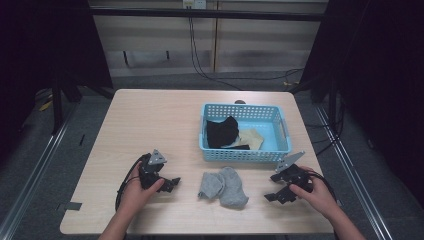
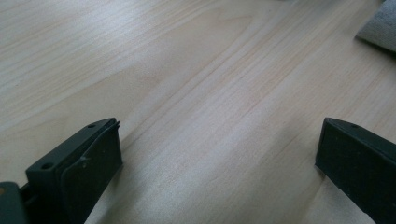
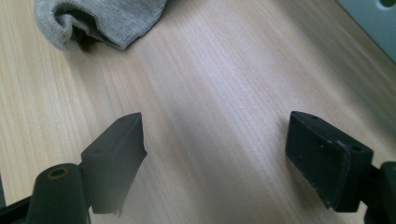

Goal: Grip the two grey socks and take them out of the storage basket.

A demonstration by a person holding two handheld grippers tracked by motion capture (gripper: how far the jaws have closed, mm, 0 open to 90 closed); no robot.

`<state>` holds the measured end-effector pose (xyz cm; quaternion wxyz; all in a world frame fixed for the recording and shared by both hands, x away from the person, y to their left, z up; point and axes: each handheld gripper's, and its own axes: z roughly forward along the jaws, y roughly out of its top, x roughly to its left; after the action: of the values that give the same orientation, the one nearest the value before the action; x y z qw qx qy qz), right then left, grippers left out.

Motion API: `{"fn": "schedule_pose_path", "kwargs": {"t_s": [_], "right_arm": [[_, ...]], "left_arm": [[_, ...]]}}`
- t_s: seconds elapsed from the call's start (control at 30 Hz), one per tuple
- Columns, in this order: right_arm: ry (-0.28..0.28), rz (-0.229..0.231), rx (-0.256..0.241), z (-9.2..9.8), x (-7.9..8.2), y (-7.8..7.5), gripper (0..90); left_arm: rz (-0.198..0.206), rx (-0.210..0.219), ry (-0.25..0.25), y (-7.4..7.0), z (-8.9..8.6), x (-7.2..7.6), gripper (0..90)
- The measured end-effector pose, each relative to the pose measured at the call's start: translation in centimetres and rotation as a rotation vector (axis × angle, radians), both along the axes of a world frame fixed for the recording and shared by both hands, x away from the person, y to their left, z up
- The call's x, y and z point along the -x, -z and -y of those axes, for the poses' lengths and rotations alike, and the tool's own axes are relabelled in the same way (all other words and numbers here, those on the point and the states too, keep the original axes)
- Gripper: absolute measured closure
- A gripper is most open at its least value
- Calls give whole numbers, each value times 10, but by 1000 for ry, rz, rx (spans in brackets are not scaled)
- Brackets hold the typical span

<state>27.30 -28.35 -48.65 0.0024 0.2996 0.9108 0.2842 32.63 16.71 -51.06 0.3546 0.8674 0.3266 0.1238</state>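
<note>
Socks: we approach the grey socks (image 1: 224, 186) near the table's (image 1: 150, 120) front edge.
Grippers: left gripper (image 1: 172, 183) and right gripper (image 1: 274, 187) both wide, empty.
Grip: we pinch the cuff, not tabletop.

Grey sock (image 2: 380, 25) cut off by edge

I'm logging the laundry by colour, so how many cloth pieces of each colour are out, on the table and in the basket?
Grey, on the table between the two grippers: 2 socks
Black, in the blue basket: 1 piece
Beige, in the basket: 1 piece
Total: 4, counting each visible bundle as one; folds may hide more.
</note>
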Motion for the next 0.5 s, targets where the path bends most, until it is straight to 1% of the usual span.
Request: {"fn": "schedule_pose_path", "kwargs": {"t_s": [0.07, 0.13, 0.17, 0.2, 0.23, 0.33, 0.43, 0.47, 0.5], "right_arm": [[4, 7, -14, 1, 1, 1, 194], [6, 34, -26, 3, 2, 3, 191], [9, 42, -41, 4, 3, 4, 188], [6, 55, -37, 5, 3, 5, 187], [6, 65, -50, 5, 4, 6, 180], [5, 99, -65, 7, 8, 9, 165], [3, 117, -87, 9, 10, 11, 164], [11, 118, -87, 9, 11, 11, 164], [18, 131, -97, 10, 11, 12, 164]], "left_arm": [[4, -7, 4, 0, 0, 0, 0], [0, -2, 1, 0, 0, 0, 0], [-1, 0, 0, 0, 0, 0, 0], [0, -2, 2, 0, 0, 0, 0], [-1, -2, 2, 0, 0, 0, 0], [-1, -3, 1, 0, 0, 0, 0], [-1, -2, 0, 0, 0, 0, 0], [-1, -2, 0, 0, 0, 0, 0], [2, -7, 1, 0, 0, 0, 0]]}}
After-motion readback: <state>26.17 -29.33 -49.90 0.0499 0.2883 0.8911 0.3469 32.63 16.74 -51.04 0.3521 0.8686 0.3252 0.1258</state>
